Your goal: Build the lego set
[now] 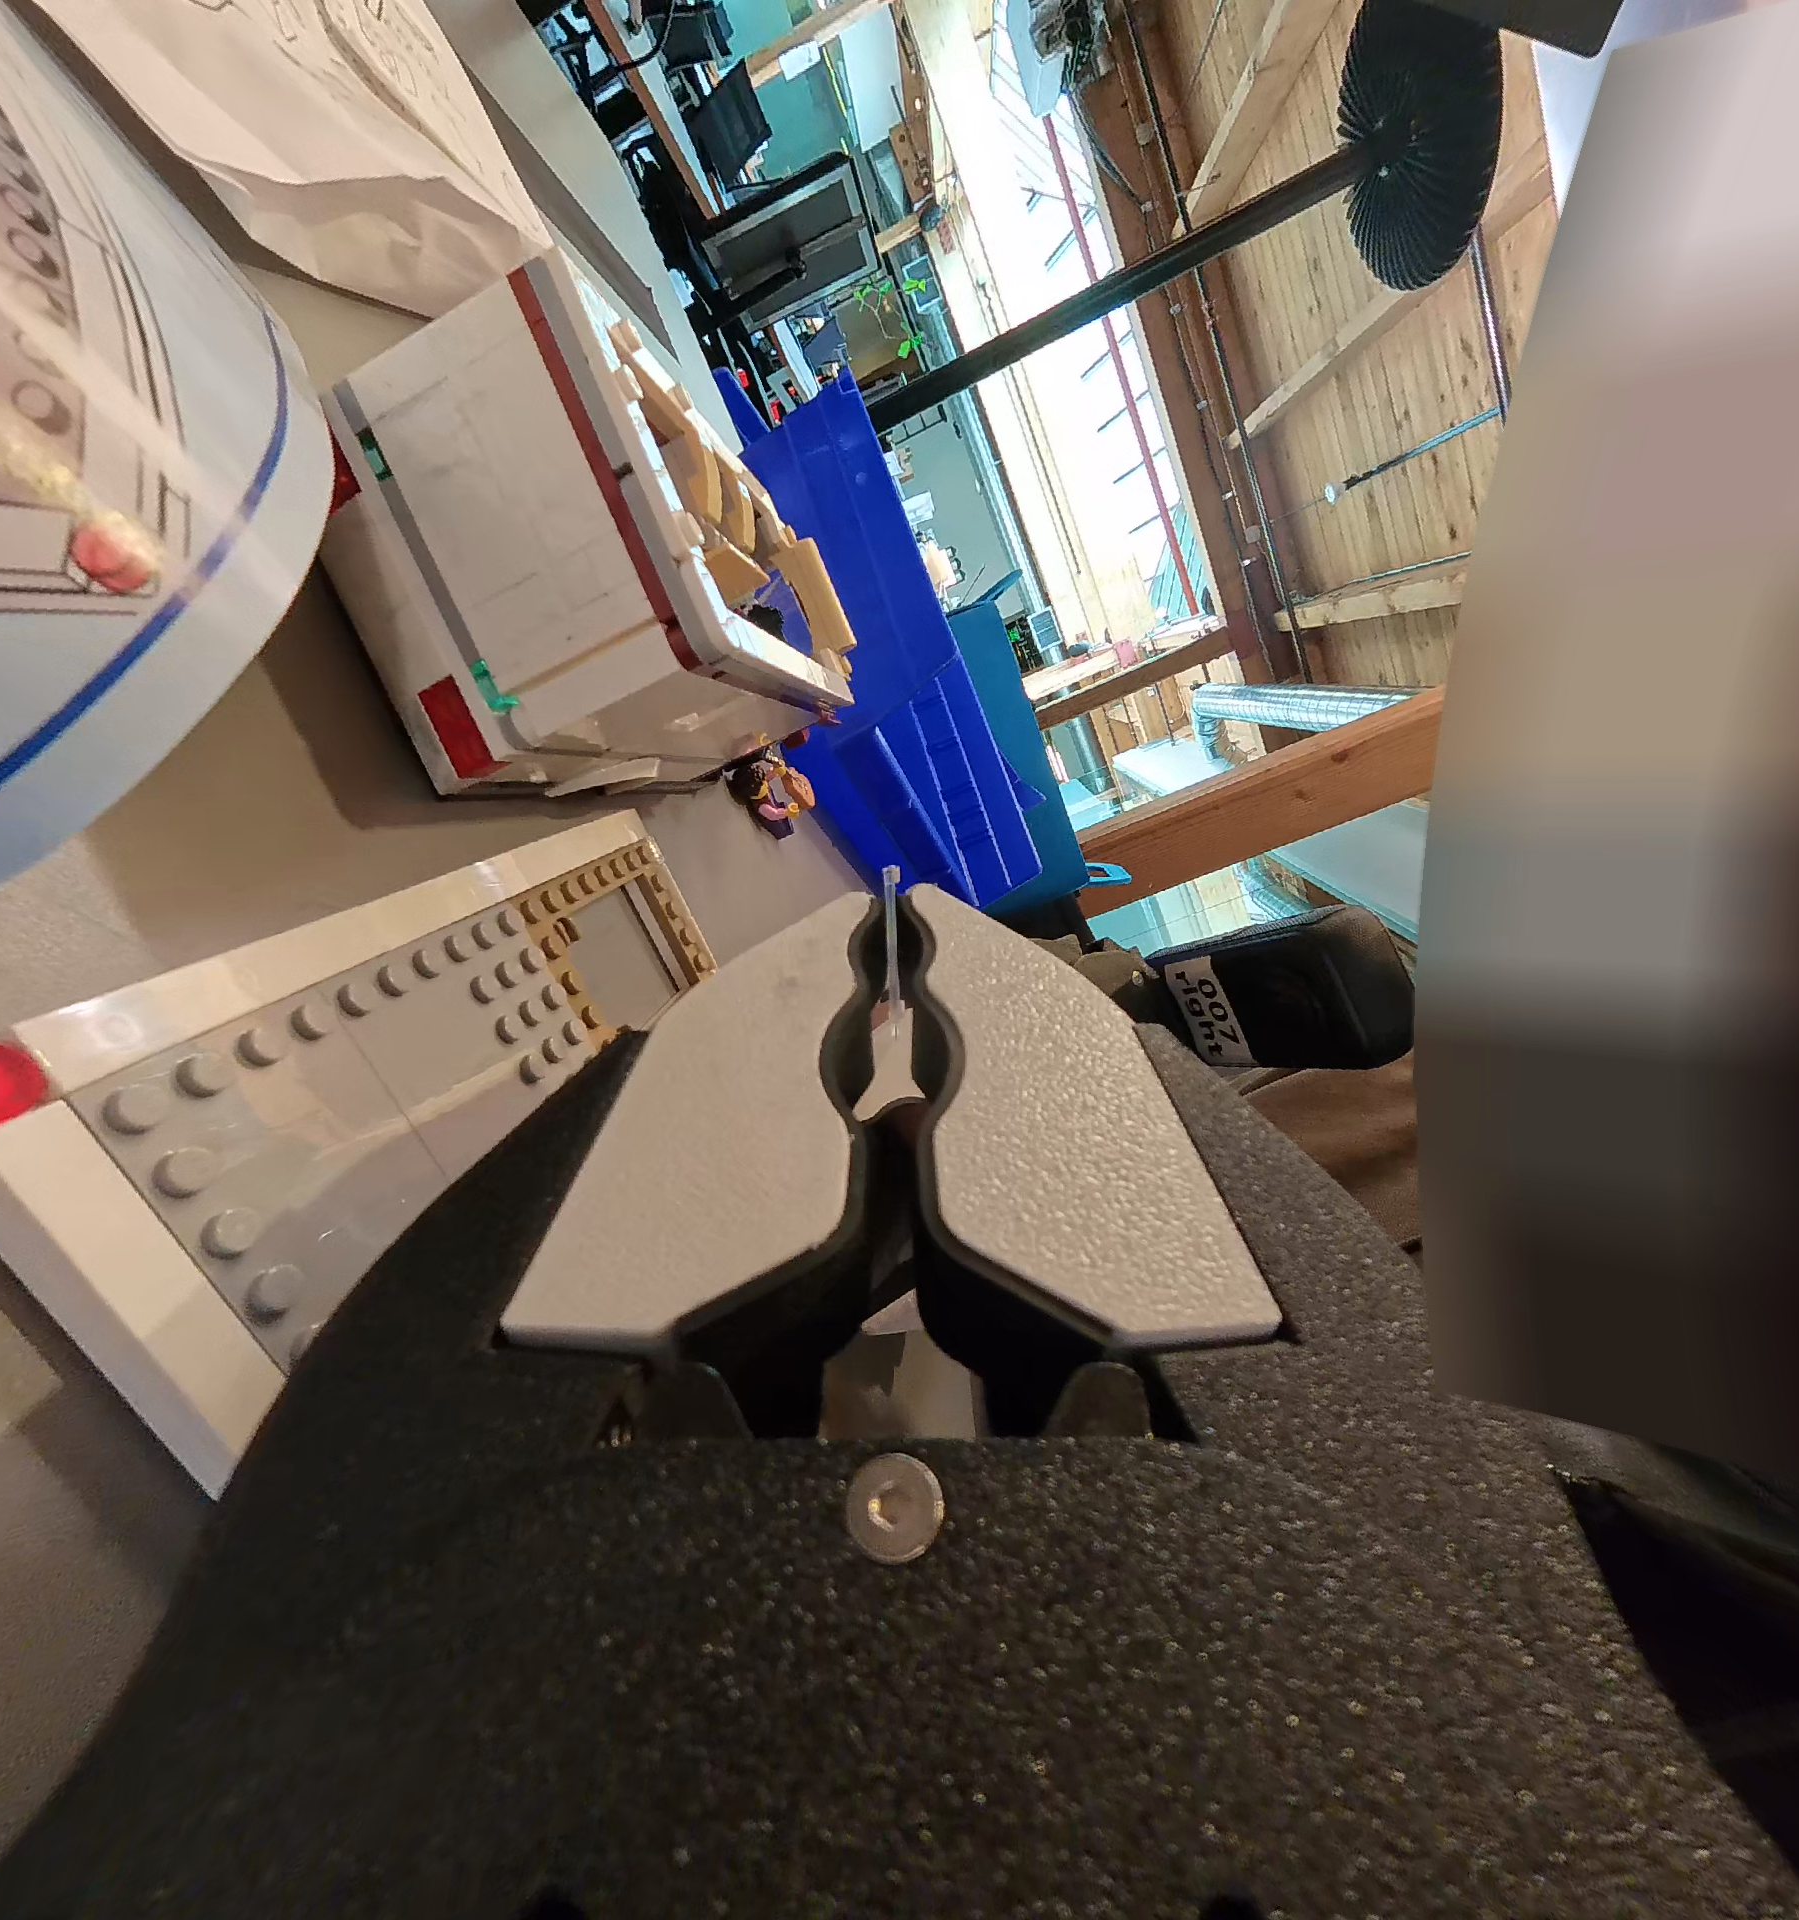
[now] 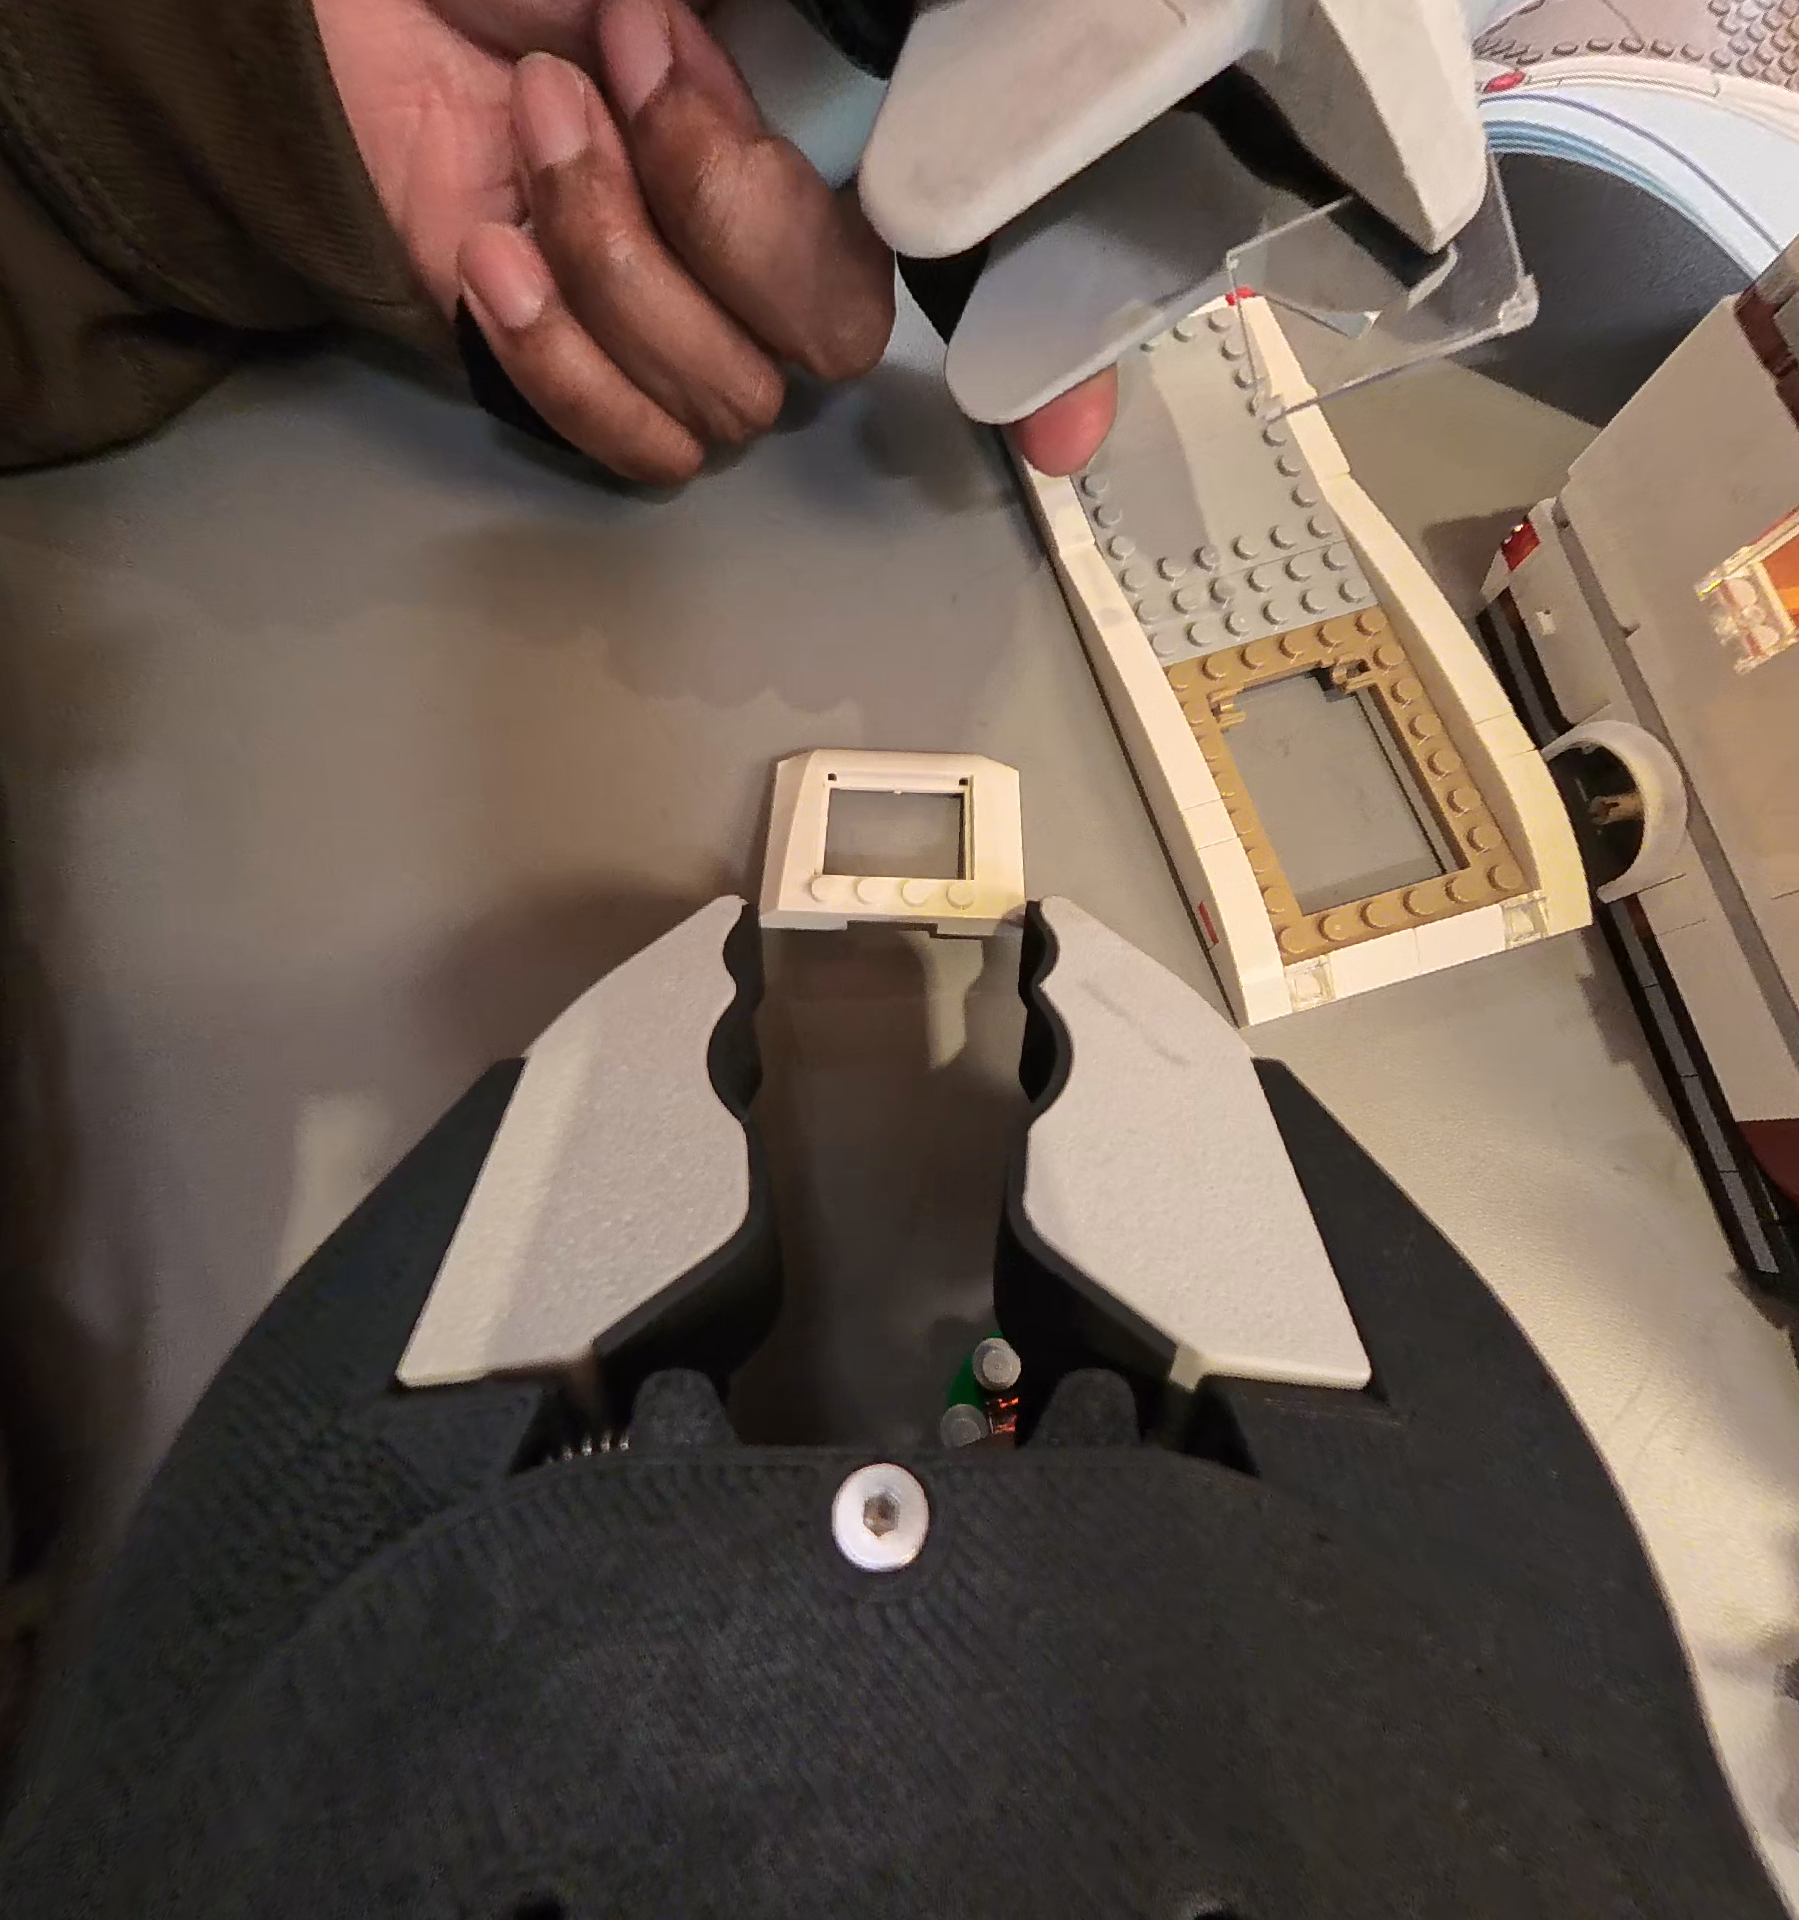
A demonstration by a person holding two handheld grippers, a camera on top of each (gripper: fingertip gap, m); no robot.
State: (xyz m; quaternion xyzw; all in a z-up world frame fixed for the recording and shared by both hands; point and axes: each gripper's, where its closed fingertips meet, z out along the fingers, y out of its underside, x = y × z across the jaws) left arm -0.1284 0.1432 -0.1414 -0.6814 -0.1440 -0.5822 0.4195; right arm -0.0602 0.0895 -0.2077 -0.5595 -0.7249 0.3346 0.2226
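Observation:
My left gripper is shut on a thin clear panel, seen edge-on between its pads. In the right wrist view the same clear panel sits between the left gripper's grey fingers, held above a long white and grey studded build with a tan frame. My right gripper has its fingertips pressed against both sides of a white window-frame piece with a row of studs, low over the grey table.
A person's hand rests on the table at the far left. A larger grey and white brick build stands to the right. A blue bin, a small figure and an open booklet lie beyond. Spacing between my two grippers at the tips: around 11 cm.

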